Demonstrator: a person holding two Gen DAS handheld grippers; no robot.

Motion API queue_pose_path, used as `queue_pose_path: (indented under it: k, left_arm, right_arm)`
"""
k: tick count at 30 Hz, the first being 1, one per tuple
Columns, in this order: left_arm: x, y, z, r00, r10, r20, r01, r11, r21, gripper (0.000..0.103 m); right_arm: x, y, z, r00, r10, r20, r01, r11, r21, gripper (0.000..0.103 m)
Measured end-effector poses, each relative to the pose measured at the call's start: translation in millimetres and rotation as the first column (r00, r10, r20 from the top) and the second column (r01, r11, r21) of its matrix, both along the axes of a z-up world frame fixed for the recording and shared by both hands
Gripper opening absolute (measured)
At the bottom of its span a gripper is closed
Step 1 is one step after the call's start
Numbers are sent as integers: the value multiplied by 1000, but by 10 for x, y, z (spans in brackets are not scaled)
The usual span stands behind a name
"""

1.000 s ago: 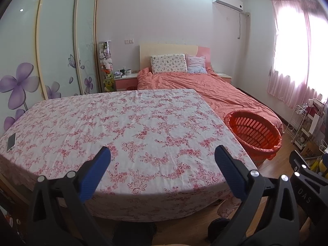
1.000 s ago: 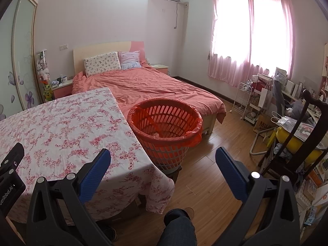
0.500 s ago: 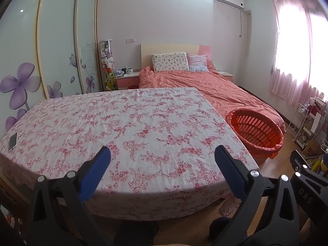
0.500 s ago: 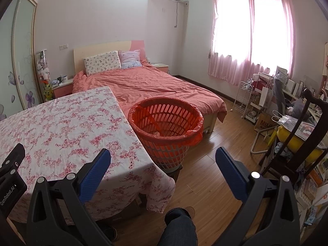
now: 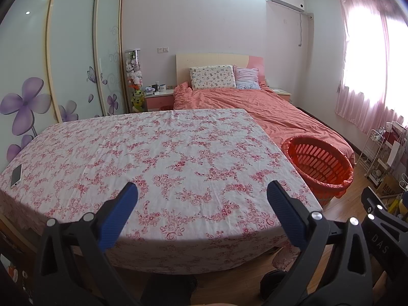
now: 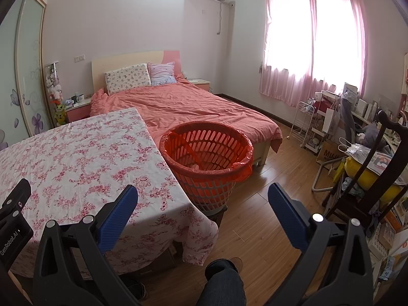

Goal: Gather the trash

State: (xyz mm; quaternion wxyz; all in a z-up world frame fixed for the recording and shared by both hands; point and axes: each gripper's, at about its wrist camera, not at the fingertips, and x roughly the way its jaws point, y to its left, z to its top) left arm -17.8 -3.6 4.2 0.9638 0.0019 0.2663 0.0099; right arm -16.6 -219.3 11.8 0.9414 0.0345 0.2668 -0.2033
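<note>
An orange slatted basket (image 6: 207,160) lined with a red bag stands on the floor at the table's right corner; a few pale scraps lie at its bottom. The left wrist view shows the same basket (image 5: 318,165) at the right. My left gripper (image 5: 201,199) hangs open over the near edge of the flowered tablecloth (image 5: 158,158), with nothing between its blue pads. My right gripper (image 6: 202,201) is open too, in the air in front of the basket, above the table's corner and the wooden floor. No trash shows on the cloth.
A white phone (image 5: 16,175) lies at the table's left edge. Behind the table is a bed (image 6: 188,109) with a salmon cover. A dark wooden chair (image 6: 367,178) and cluttered shelves fill the right side. A person's knee (image 6: 224,283) shows below.
Both views have drifted slightly: the left one has pulled back a little from the table, so the basket sits farther right. Both grippers stay open and empty.
</note>
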Motion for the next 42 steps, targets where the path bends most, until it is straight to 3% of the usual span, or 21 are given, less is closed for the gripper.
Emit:
queue_pose_path:
  k: [42]
  left_arm:
    - [34, 13, -45, 1000, 12, -16, -12, 1000, 0, 99]
  right_arm:
    - [5, -11, 5, 1000, -1, -2, 1, 1000, 2, 101]
